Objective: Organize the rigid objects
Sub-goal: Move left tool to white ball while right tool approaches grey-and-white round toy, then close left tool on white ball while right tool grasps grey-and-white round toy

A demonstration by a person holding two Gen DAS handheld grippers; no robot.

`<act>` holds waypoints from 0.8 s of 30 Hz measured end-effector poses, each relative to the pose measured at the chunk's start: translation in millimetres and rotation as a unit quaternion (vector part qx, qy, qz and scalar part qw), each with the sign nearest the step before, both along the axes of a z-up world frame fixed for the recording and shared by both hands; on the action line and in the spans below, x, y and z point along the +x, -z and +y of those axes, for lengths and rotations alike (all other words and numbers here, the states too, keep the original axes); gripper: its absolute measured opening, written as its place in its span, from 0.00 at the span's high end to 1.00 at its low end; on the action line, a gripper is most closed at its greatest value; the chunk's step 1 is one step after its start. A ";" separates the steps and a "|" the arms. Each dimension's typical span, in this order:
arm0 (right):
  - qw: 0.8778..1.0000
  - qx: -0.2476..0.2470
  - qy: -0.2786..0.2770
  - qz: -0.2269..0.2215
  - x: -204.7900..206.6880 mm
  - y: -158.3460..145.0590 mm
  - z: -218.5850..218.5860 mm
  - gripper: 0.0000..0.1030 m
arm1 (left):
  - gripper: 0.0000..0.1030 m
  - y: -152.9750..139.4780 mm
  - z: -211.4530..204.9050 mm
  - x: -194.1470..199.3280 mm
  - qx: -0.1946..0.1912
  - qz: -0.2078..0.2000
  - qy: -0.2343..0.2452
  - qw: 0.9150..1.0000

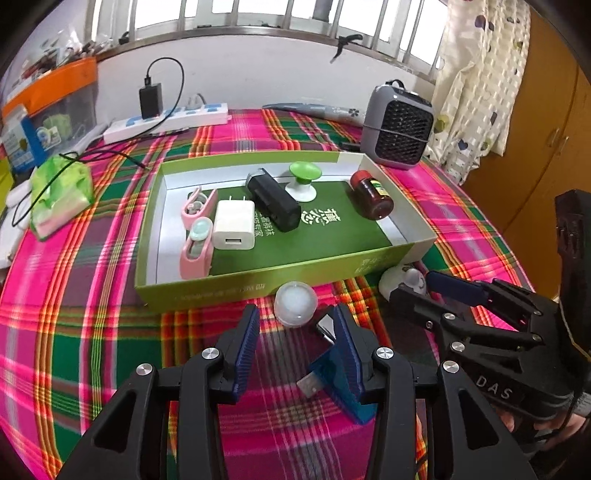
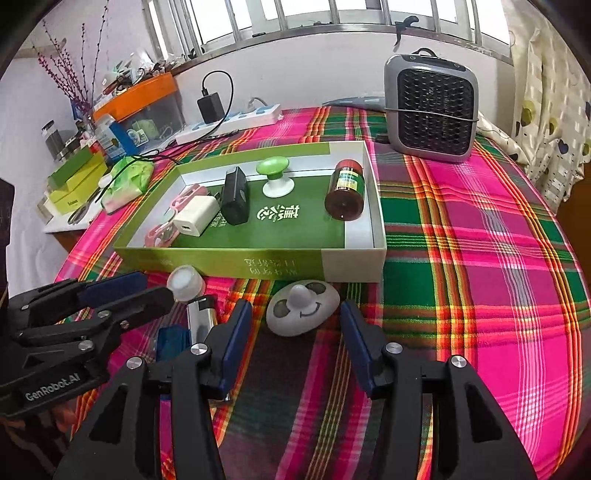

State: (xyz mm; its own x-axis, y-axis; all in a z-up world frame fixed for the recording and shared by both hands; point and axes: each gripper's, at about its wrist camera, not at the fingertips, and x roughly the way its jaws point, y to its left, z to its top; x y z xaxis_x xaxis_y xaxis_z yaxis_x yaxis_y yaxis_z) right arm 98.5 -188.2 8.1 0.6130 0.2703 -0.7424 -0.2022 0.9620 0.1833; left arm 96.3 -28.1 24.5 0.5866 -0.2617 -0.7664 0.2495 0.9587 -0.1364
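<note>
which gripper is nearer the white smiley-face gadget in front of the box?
Right. The right gripper is open with the white smiley-face gadget just ahead between its fingertips; the left gripper sits off to the side by the small white cap.

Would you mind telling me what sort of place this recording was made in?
Probably a room in a home: a plaid cloth covers the surface, a patterned curtain hangs by a barred window, and a small heater sits nearby.

My box (image 1: 258, 275) sits mid-tabletop (image 1: 92, 332); in it, left to right: clips (image 1: 195, 236), charger (image 1: 234, 225), battery pack (image 1: 273, 201), knob (image 1: 302, 181), jar (image 1: 371, 195). Before it lie a cap (image 1: 295, 302) and a smiley lamp (image 2: 303, 308). Behind its right end stands a heater (image 2: 430, 107).
</note>
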 end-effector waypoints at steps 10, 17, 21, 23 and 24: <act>1.000 -0.014 0.006 0.000 7.5 3.1 0.2 0.51 | 0.60 8.4 -3.4 9.0 0.017 0.003 -0.006 1.000; 1.000 -0.023 0.004 0.006 11.0 6.5 2.3 0.51 | 0.60 10.9 -5.8 14.8 0.024 -0.002 -0.009 1.000; 1.000 -0.026 0.008 0.005 11.9 6.5 2.4 0.51 | 0.60 13.9 -6.7 15.7 0.025 0.000 -0.010 1.000; 1.000 -0.029 0.009 0.007 12.6 7.2 2.4 0.51 | 0.60 14.2 -5.4 16.1 0.020 0.000 -0.012 1.000; 0.999 -0.029 0.009 0.009 13.0 7.6 2.6 0.51 | 0.60 14.3 -4.7 16.3 0.017 0.000 -0.013 1.000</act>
State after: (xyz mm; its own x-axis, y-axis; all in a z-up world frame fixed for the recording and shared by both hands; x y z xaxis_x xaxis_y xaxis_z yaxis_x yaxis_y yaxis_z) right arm 111.5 -185.7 0.5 0.6044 0.2152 -0.7671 -0.1814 0.9747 0.1305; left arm 112.5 -32.8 10.2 0.5929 -0.2196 -0.7747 0.2245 0.9690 -0.1028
